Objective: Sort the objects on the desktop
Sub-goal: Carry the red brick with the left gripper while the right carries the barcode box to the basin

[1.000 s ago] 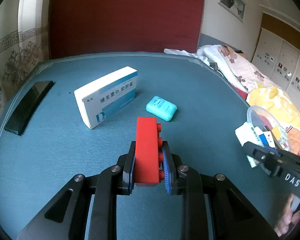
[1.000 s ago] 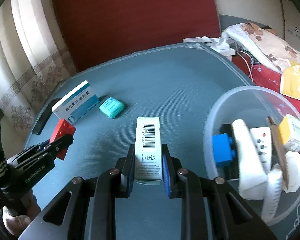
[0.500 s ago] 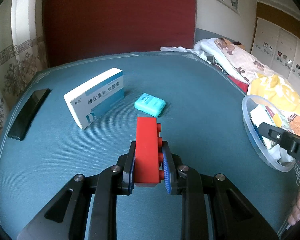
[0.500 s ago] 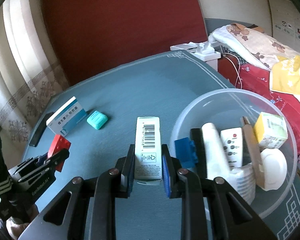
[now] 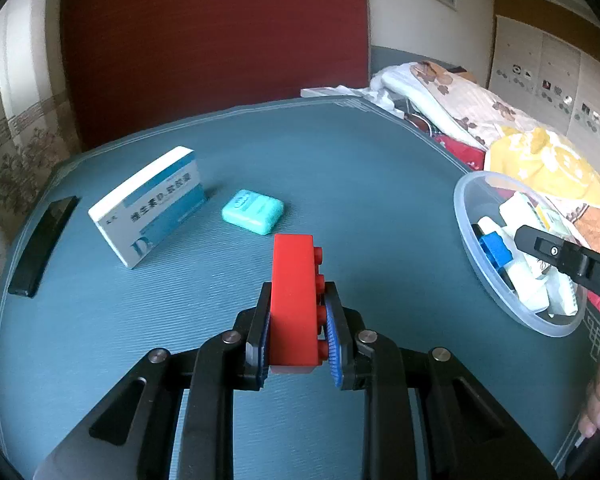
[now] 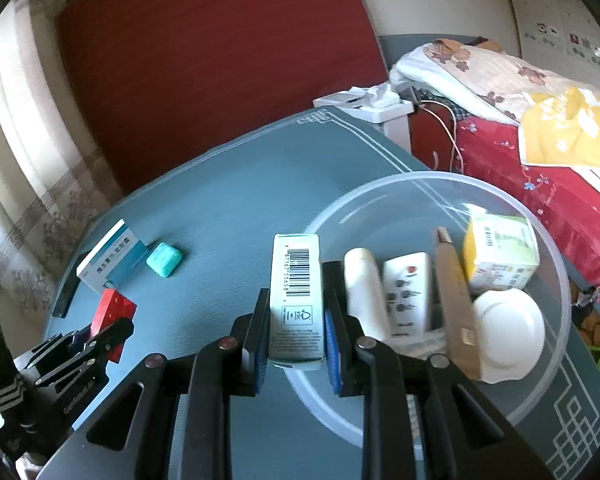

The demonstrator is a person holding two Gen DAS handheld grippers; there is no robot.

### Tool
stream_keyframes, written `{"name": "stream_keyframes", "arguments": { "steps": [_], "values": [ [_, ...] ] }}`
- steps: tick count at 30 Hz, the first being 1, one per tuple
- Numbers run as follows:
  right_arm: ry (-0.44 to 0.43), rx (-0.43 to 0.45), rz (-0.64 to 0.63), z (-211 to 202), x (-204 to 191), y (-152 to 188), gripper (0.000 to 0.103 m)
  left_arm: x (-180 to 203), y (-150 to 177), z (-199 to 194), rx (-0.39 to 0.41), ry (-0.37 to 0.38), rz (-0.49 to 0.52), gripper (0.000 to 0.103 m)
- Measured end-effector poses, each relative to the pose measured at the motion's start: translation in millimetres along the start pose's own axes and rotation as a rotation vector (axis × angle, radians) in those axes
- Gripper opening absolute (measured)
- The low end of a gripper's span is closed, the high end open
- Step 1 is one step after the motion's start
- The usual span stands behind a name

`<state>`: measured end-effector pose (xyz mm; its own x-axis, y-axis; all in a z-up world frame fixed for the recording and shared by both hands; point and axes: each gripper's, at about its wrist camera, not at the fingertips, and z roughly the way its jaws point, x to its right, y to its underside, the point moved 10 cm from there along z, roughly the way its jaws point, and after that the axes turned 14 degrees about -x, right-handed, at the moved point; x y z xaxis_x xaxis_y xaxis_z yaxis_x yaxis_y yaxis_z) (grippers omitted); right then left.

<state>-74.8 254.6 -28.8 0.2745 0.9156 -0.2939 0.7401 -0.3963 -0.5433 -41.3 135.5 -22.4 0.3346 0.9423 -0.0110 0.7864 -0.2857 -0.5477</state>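
Here the left gripper point(image 5: 296, 336) has its jaws clamped on a red brick point(image 5: 294, 300), held at lower centre of the left view above the teal surface point(image 5: 360, 184). The right gripper point(image 6: 296, 332) has its jaws clamped on a small carton point(image 6: 296, 296), barcode up, at the near left rim of the clear bowl point(image 6: 556, 256) at right in its view. The bowl holds a remote point(image 6: 406, 292), a white cap point(image 6: 508, 328), a yellow box point(image 6: 500, 256) and a blue block point(image 5: 496, 250). At mid-left of the left view, a medicine box point(image 5: 152, 212) stands beside a teal case point(image 5: 254, 211), with a black phone point(image 5: 44, 244) at the left edge.
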Motion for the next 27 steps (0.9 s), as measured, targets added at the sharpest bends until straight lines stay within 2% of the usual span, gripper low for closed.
{"name": "stream_keyframes", "arguments": {
  "steps": [10, 27],
  "values": [
    [0.008, 0.025, 0.04, -6.9, 25.0, -4.3, 0.026, 24.9, -8.3, 1.0, -0.003, -0.007, 0.044, 0.025],
    [0.085, 0.094, 0.035, -23.8, 54.1, -18.1, 0.026, 68.7, -24.4, 1.7, -0.007, 0.008, 0.109, 0.025]
  ]
}}
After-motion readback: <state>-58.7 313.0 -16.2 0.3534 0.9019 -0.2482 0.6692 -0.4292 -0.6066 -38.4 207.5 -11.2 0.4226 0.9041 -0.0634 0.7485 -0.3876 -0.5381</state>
